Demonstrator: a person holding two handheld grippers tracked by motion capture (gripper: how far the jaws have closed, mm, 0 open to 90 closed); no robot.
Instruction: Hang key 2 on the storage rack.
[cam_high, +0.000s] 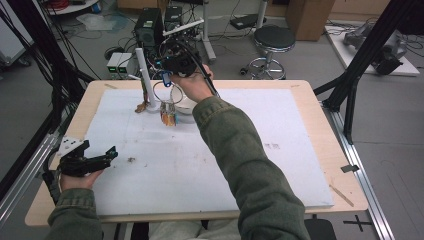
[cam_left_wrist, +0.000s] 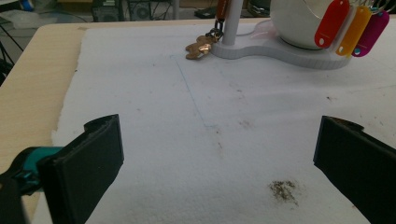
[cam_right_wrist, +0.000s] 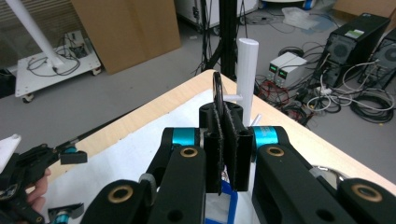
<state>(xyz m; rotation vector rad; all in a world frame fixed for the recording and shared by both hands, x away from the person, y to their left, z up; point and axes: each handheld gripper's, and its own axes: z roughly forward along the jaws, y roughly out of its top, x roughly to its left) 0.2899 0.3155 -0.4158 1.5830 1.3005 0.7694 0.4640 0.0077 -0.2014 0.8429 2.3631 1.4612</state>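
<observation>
A white stand (cam_high: 152, 107) with an upright post (cam_high: 142, 75) sits at the back of the white mat. A brown charm (cam_high: 142, 106) hangs low on the post. My right gripper (cam_high: 172, 67) hovers beside the post, shut on a metal key ring (cam_high: 162, 90) from which coloured tags (cam_high: 168, 116) dangle. In the right gripper view the jaws (cam_right_wrist: 224, 112) pinch the ring (cam_right_wrist: 217, 88) edge-on, close to the post (cam_right_wrist: 246, 79) and its side peg (cam_right_wrist: 231, 97). My left gripper (cam_high: 100, 150) rests open at the mat's left edge. Its view shows the wide-apart jaws (cam_left_wrist: 219, 158) and the tags (cam_left_wrist: 355, 28).
A white bowl (cam_high: 185, 102) stands on the stand's base (cam_left_wrist: 280, 51), right of the post. A small dark smudge (cam_high: 131, 160) marks the mat (cam_high: 280, 165) near the left gripper. Computers, cables and a stool (cam_high: 272, 40) lie on the floor beyond the table.
</observation>
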